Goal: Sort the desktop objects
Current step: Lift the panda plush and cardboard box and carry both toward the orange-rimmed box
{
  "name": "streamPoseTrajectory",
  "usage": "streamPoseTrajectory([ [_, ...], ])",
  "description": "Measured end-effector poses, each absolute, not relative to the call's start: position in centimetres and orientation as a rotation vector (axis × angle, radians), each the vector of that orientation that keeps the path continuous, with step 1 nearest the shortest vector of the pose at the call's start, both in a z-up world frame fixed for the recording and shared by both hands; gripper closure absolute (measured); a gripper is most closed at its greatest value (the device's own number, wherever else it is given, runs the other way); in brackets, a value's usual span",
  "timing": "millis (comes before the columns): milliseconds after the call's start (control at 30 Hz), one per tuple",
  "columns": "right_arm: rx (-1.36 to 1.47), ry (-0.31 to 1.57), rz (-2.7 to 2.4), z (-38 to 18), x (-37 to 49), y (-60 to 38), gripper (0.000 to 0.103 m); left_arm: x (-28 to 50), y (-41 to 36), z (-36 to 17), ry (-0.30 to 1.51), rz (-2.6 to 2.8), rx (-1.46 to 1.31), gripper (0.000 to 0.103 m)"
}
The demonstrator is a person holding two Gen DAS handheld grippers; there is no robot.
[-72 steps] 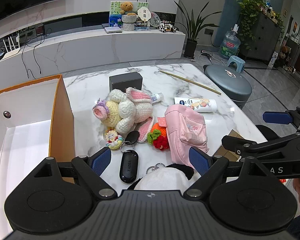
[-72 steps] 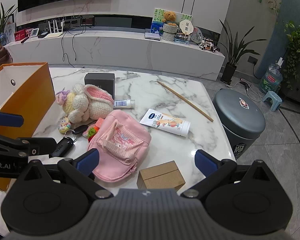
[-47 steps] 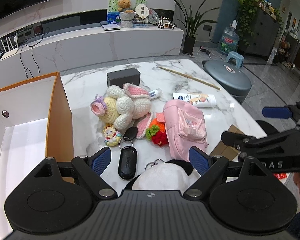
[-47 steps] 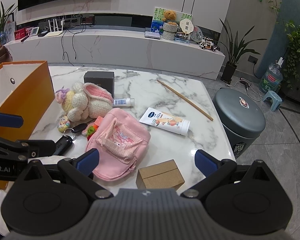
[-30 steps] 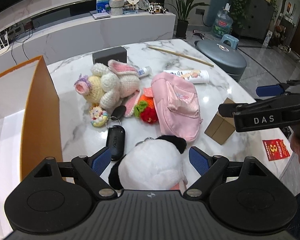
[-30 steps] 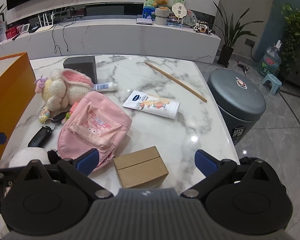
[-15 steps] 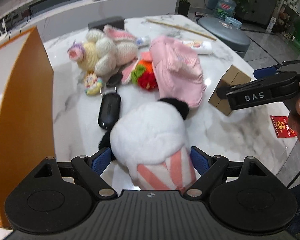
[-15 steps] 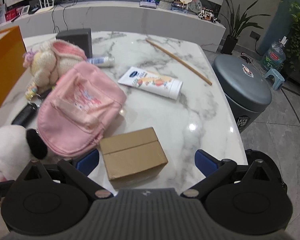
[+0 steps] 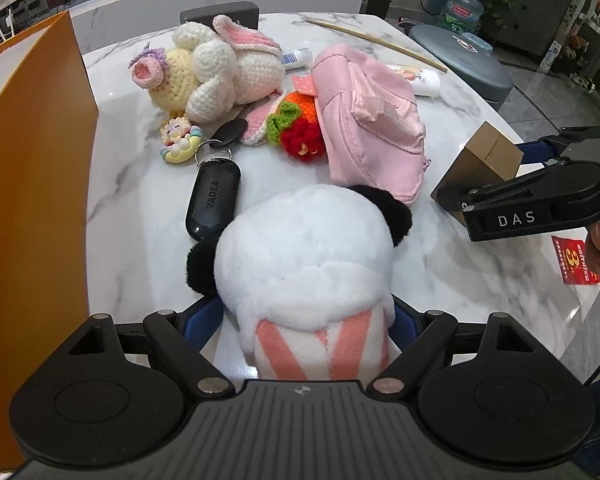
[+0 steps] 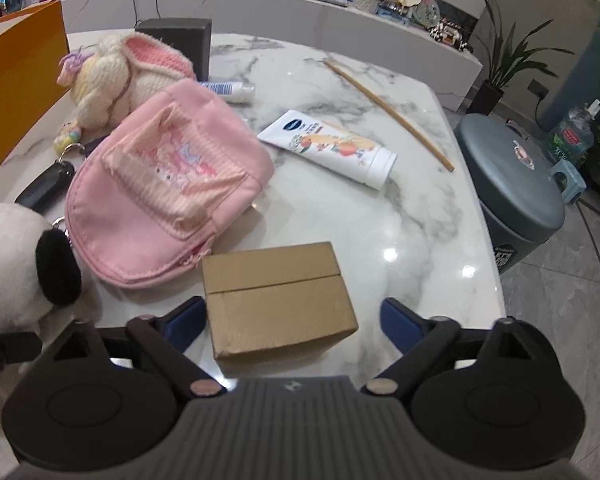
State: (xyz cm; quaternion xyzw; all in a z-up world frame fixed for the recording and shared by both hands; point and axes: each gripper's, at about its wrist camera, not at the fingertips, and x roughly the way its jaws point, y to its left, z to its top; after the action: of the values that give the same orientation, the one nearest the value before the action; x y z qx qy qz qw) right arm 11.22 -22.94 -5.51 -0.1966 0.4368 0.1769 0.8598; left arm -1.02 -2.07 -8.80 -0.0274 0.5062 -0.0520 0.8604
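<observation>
A white panda plush (image 9: 308,248) with black ears and a pink-striped body lies at the near edge of the marble table (image 9: 140,264). My left gripper (image 9: 304,320) is open and straddles the plush's striped body, its blue pads close beside it. A brown cardboard box (image 10: 276,300) sits between the fingers of my right gripper (image 10: 292,316). Those jaws are closing: the left pad is at the box's side, and a gap shows at the right pad. A pink pouch (image 10: 168,176) lies just beyond the box.
An orange bin (image 9: 32,200) stands at the left. Farther out lie a crochet bunny (image 9: 212,68), a black key fob (image 9: 212,200), a crochet strawberry (image 9: 300,136), a cream tube (image 10: 332,144), a wooden stick (image 10: 388,112) and a dark box (image 10: 176,36). A grey stool (image 10: 508,184) stands off the table's right edge.
Both grippers sank toward the table and tilted down. The panda plush came in between the left fingers and the cardboard box between the right ones. The right jaws narrowed.
</observation>
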Motion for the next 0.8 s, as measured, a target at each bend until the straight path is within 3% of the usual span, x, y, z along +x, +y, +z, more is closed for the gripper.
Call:
streamPoseTrajectory([
  [133,-0.371,0.929,0.4,-5.4,11.1,-23.2,0.033,-1.1,-2.2,-8.6,1.056,-0.108,-0.044,0.011],
  [200,-0.357,0.933,0.402,-5.3,11.1,-23.3,0.034,-1.3,-2.0,-8.3,1.049,-0.116,-0.062,0.025],
  [233,-0.348,0.934,0.406,-5.2,11.1,-23.4,0.034,-1.3,-2.0,-8.3,1.048,-0.115,-0.065,0.026],
  [800,-0.304,0.933,0.428,-3.7,10.3,-24.1,0.041,-1.7,-1.9,-6.5,0.988,-0.146,-0.068,0.03],
])
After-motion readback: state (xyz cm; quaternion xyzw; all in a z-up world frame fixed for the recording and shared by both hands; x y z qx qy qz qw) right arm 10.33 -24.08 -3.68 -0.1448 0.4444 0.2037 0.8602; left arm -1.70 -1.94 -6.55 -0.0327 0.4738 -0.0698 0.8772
